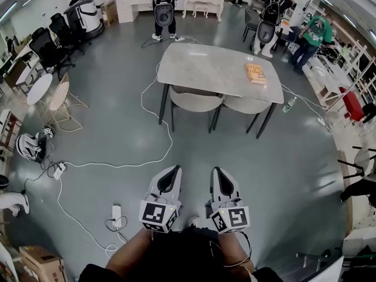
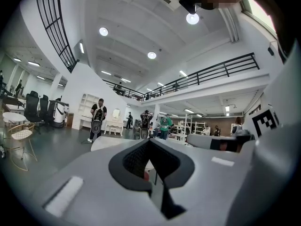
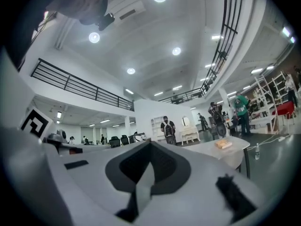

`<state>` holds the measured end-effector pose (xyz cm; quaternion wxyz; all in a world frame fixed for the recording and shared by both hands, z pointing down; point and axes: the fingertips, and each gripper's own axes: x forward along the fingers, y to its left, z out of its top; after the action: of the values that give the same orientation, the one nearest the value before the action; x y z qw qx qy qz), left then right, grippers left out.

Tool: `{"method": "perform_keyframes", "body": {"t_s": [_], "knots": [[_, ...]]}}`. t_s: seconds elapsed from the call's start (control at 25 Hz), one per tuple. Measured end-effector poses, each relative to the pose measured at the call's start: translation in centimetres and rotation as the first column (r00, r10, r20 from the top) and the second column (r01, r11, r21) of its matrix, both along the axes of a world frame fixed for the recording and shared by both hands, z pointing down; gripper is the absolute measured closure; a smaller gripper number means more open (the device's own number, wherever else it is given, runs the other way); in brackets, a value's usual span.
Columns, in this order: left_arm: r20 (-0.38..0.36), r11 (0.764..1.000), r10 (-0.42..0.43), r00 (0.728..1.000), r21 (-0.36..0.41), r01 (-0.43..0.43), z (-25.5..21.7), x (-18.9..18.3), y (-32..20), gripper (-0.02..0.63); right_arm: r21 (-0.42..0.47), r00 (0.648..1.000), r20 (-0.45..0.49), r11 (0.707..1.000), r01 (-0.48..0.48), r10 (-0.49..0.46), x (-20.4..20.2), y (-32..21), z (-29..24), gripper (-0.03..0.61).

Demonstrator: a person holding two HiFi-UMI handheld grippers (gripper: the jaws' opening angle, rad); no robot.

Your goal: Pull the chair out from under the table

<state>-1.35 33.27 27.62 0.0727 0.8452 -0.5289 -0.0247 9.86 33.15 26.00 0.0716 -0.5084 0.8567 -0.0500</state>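
Note:
A pale grey table (image 1: 200,69) stands ahead in the head view. Two beige chairs are tucked under its near side, the left chair (image 1: 195,103) and the right chair (image 1: 245,106). An orange book (image 1: 255,73) lies on the tabletop. My left gripper (image 1: 174,171) and right gripper (image 1: 217,174) are side by side low in that view, well short of the table, both shut and empty. In the left gripper view the left gripper (image 2: 149,142) points level at the table (image 2: 110,142). The right gripper view shows the right gripper (image 3: 149,145), with the table (image 3: 221,152) and book (image 3: 223,144) to the right.
White cables (image 1: 117,166) and a power strip (image 1: 116,214) lie on the grey floor at left. A wire chair (image 1: 59,101) and round table (image 1: 38,90) stand at left. Several people (image 1: 163,7) stand beyond the table. A bottle (image 1: 289,104) sits on the floor at right.

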Motion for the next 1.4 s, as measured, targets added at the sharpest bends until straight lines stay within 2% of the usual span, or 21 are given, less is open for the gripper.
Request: {"method": "perform_keyframes", "body": {"t_s": [0.4,0.8,1.2,1.4], "knots": [[0.035,1.000,-0.019,0.999,-0.009,0.020,0.2,3.3,-0.3,0.606,-0.015,0.999,0.019,1.000,0.026,-0.026,4.0,-1.2,0.2,0.566],[0.049,0.999,-0.036,0.998,-0.034,0.038,1.8,4.4,-1.5,0.606,-0.028,0.999,0.033,0.999,0.022,-0.021,6.0,-2.7,1.9,0.566],[0.045,0.999,0.004,0.999,-0.037,-0.003,2.7,4.6,-8.3,0.606,-0.042,0.999,0.028,0.999,-0.013,0.014,6.0,-8.7,2.9,0.566],[0.035,0.999,0.022,0.999,-0.049,-0.020,3.3,3.6,-12.9,0.606,-0.040,1.000,0.006,0.999,-0.004,0.004,4.3,-13.1,2.9,0.566]]}}
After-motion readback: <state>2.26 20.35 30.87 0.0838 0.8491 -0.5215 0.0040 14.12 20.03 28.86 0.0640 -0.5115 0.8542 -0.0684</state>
